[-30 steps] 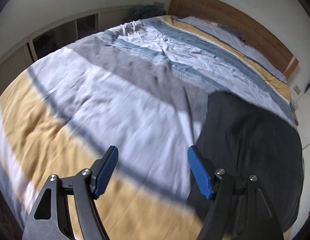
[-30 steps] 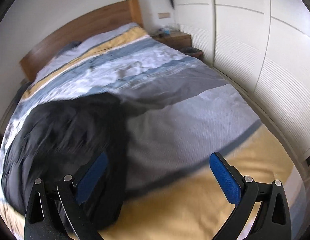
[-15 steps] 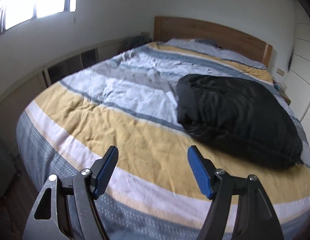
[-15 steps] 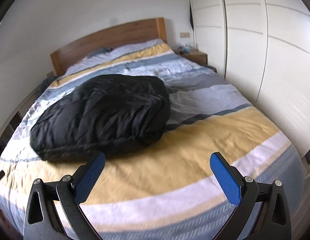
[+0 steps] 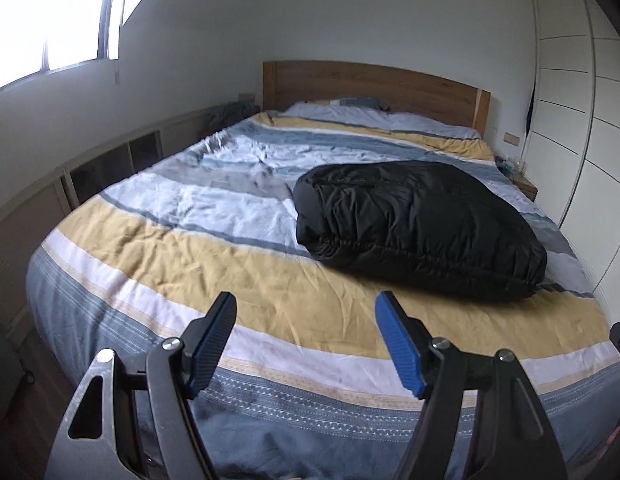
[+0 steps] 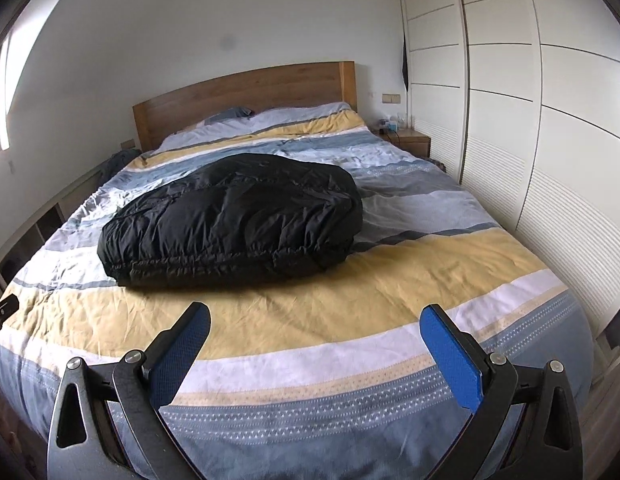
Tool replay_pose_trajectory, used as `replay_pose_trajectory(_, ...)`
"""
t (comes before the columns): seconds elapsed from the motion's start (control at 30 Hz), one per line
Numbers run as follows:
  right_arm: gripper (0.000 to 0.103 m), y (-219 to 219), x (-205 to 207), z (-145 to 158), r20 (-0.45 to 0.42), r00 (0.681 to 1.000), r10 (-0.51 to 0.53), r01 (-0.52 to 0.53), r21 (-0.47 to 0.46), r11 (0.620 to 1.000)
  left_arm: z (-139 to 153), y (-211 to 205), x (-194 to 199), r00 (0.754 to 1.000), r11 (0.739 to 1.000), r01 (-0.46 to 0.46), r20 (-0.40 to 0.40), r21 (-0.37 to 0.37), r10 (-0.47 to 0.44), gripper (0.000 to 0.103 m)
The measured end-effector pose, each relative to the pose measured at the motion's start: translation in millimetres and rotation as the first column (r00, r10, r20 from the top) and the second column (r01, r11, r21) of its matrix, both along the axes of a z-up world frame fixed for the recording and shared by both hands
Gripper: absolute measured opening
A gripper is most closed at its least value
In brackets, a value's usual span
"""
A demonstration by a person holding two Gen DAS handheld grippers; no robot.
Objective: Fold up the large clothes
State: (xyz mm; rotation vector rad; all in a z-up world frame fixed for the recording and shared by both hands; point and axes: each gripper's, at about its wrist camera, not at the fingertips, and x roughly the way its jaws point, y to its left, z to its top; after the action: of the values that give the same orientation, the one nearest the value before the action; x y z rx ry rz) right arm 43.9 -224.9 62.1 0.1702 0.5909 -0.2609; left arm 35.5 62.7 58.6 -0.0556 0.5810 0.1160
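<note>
pulled back from the bed since a second ago, the left gripper [image 5: 305, 316] and right gripper [image 6: 316, 328] are held with fingers apart and empty; the black jacket [image 6: 233, 220] is left folded mid-bed on the striped duvet [image 5: 237, 276]; folding is judged finished.

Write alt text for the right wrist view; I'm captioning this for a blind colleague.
A folded black puffy jacket lies on a striped duvet covering a bed with a wooden headboard. The open, empty right hand-held gripper hovers above the bed's foot, white wardrobe doors alongside.
</note>
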Motion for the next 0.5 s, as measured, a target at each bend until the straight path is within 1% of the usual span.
replay_pose_trajectory(0.17,0.103,2.4,-11.7,-2.4,0.001,1.000,0.012,-0.012,0.005,1.000,9.7,-7.1,-13.0,0.999,1.000,0.024,0.037,0.018,-0.025,0.070)
replay_pose_trajectory(0.5,0.103,-5.7,-30.0,3.6,0.035,0.999,-0.012,0.012,-0.003,1.000,10.7,-12.2,-26.2,0.998,0.998,0.035,0.054,0.047,-0.038,0.070)
